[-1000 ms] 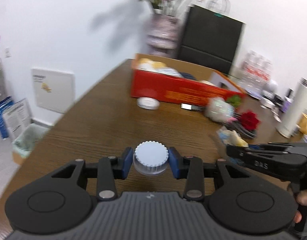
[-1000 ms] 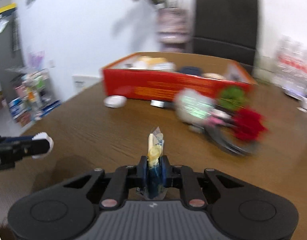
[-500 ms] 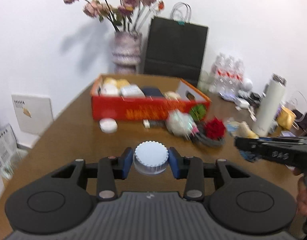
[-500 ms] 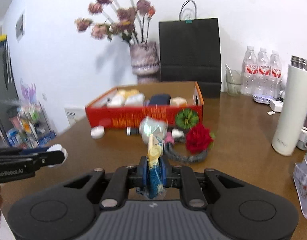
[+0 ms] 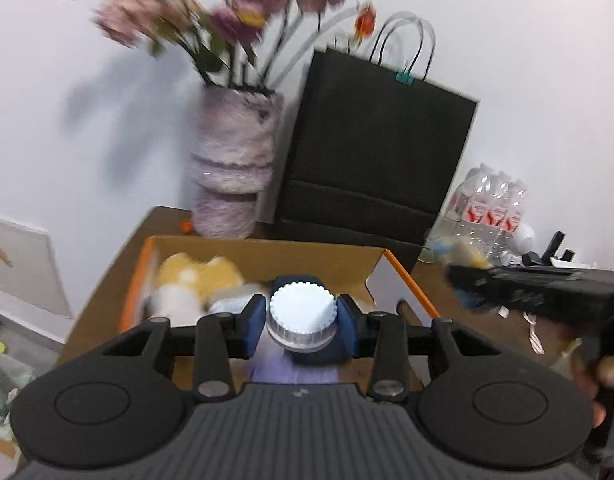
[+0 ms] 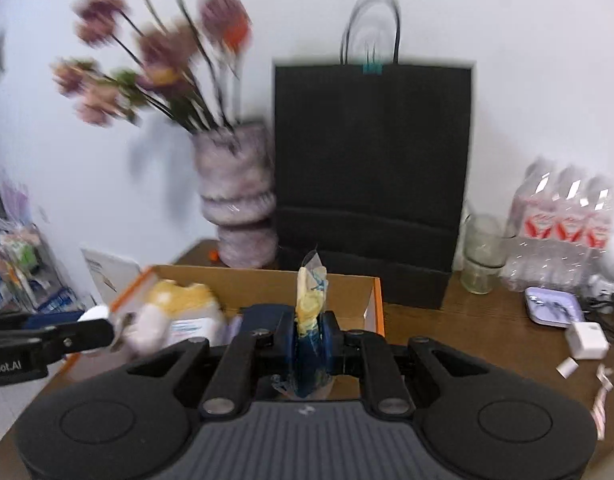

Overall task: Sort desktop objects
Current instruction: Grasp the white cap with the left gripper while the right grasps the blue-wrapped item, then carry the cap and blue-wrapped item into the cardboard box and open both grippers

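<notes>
White wall and a brown wooden bench [image 6: 487, 320] frame a sorting job caught mid-air. Nearest the left wrist camera, the left tongs [image 5: 303, 320] clamp a small jar with a white ridged lid [image 5: 302, 314], its lid facing the lens and its short axis running back towards the camera. On the right wrist camera, the right tongs [image 6: 310, 336] are clenched on a thin blue-and-yellow wrapped packet [image 6: 310, 312], which stands upright, long axis vertical, its twisted clear tip pointing up. Both items hang over the near edge of an open orange cardboard box [image 5: 267, 252], where a yellow-and-white soft item [image 5: 195, 280] lies blurred. Just behind the box stand a mottled pink vase [image 6: 237, 196] of dried flowers [image 6: 155, 60] and a black paper carrier bag [image 6: 371, 184]. Right of the bag sit a glass jar [image 6: 481, 256] and a pack of water bottles [image 6: 563, 220].
</notes>
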